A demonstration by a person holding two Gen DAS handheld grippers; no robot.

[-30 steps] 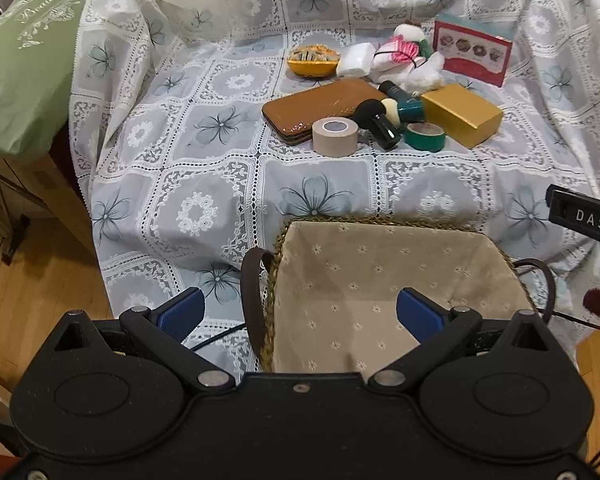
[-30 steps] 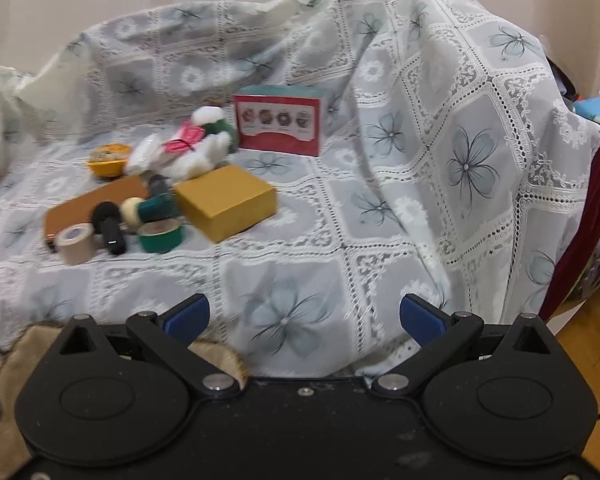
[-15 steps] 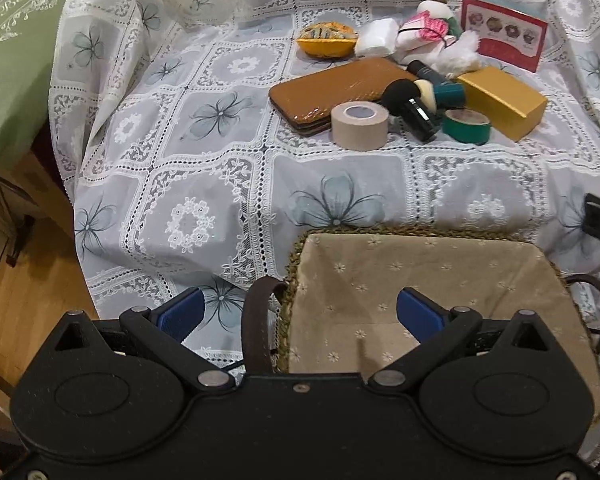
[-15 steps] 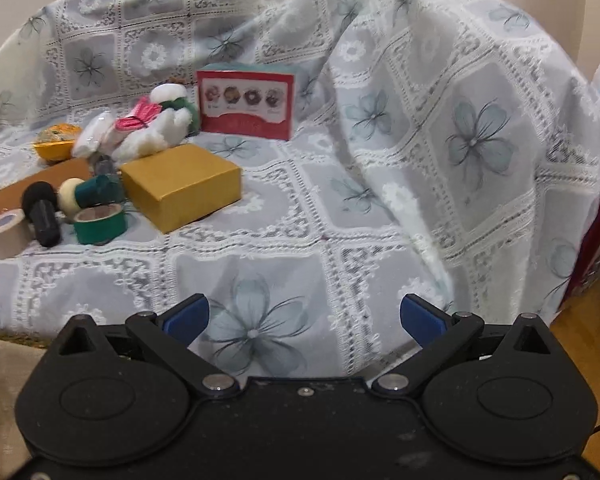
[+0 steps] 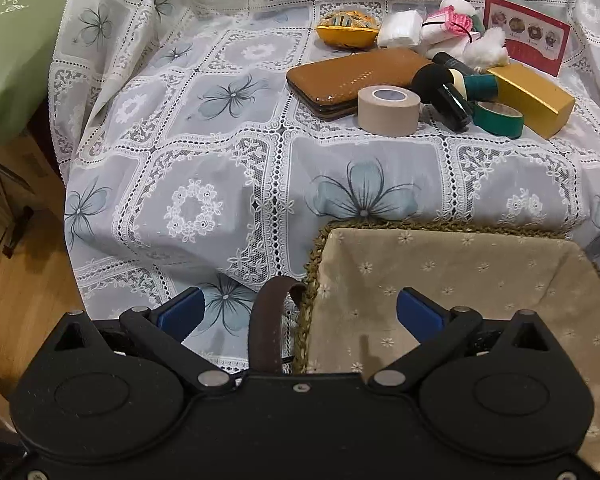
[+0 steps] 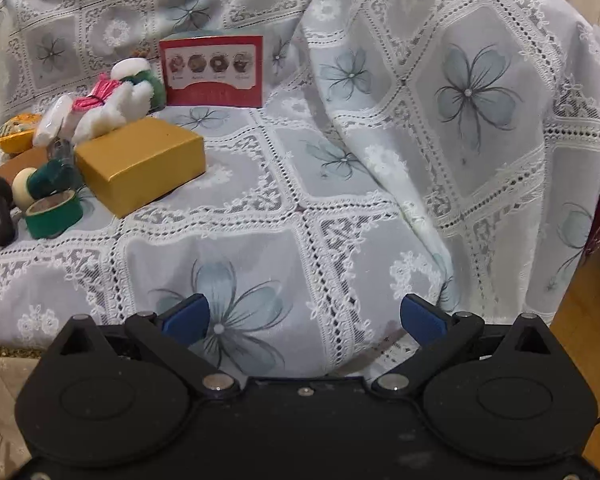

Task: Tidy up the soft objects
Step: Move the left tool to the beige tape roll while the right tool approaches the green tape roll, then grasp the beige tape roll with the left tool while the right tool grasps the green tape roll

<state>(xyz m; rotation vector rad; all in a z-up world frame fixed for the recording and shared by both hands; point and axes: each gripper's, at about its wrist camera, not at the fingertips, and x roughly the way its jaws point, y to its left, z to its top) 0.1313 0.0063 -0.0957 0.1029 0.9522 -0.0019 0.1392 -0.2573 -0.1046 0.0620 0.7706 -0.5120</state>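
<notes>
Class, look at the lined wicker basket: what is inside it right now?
The basket shows only its bare floral fabric lining; no objects are visible. Its near part is hidden behind the left hand-held gripper, so that part cannot be checked.

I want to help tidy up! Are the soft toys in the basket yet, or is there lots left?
Nothing looks put away yet: the lined basket shows no objects inside. Nothing is in hand: the left gripper and right gripper are both open. Still left: the white plush toy, yellow cushion and white pouch lie among the hard things.
</notes>
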